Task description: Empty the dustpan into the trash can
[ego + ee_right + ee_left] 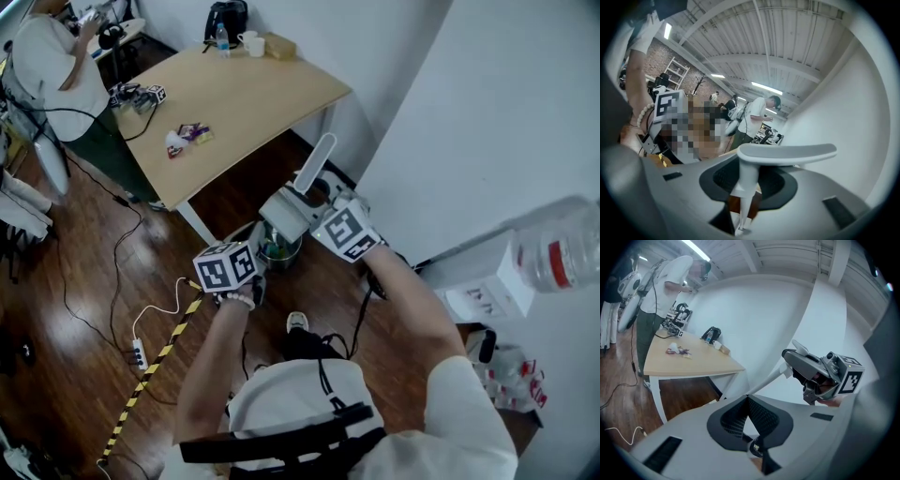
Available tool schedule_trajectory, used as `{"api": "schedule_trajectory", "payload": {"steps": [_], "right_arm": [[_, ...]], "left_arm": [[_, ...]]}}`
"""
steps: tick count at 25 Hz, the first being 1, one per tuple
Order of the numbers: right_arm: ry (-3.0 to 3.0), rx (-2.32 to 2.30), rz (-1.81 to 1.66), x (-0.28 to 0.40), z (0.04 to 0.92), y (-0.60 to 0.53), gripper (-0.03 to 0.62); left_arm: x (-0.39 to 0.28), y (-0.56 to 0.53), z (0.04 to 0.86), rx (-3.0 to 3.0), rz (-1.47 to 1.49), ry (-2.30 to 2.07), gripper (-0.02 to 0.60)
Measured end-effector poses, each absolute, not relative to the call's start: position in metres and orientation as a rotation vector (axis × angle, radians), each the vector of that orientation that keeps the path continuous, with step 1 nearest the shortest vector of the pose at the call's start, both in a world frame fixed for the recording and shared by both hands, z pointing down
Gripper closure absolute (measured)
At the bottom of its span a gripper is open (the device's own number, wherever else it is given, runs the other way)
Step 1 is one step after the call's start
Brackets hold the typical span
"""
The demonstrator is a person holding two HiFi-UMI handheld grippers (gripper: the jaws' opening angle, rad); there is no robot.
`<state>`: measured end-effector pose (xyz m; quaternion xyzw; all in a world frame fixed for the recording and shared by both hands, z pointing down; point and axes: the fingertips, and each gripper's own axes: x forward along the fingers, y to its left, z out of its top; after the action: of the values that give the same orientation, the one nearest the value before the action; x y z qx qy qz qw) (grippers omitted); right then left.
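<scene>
Mid-frame in the head view, the right gripper (pixel 749 187) clenches its jaws on the handle of the white plastic dustpan (pixel 317 161), just above the small round metal trash can (pixel 279 251); the left gripper (pixel 747 400) has its jaws closed, empty.

The dustpan (pixel 316 161) is seen only as a white handle: a slim stem ending in a flat, broad crosspiece (pixel 787 153). It is clamped by the stem between the jaws of the right gripper (pixel 746 183), tilted, just above the trash can (pixel 284 253). The pan itself cannot be made out. The trash can, round and metallic, is set upright on the wooden floor, with greenish contents.
</scene>
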<state>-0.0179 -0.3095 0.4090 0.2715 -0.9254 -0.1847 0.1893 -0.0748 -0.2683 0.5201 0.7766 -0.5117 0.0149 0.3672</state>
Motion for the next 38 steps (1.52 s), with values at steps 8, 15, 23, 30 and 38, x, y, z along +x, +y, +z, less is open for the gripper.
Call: {"api": "schedule_trajectory", "payload": {"steps": [8, 15, 23, 30, 38], "right_arm": [[-2.551, 0.549, -0.674, -0.048, 0.42, -0.266, 0.486], [-2.483, 0.471, -0.703, -0.068, 0.429, -0.243, 0.485], [-2.455, 0.508, -0.686, -0.074, 0.438, -0.232, 0.485], [-2.471, 0.7, -0.631, -0.051, 0.42, -0.29, 0.485], [-2.495, 0.981, -0.39, -0.011, 0.393, -0.409, 0.485]], "left_arm": [[-0.088, -0.247, 0.521, 1.963, -0.018, -1.33, 0.591], [-0.106, -0.225, 0.523, 1.941, -0.048, -1.348, 0.591], [-0.116, -0.204, 0.53, 1.942, -0.024, -1.346, 0.591], [-0.115, -0.209, 0.537, 1.945, 0.0, -1.334, 0.591], [-0.102, -0.266, 0.552, 1.895, 0.049, -1.348, 0.591]]}}
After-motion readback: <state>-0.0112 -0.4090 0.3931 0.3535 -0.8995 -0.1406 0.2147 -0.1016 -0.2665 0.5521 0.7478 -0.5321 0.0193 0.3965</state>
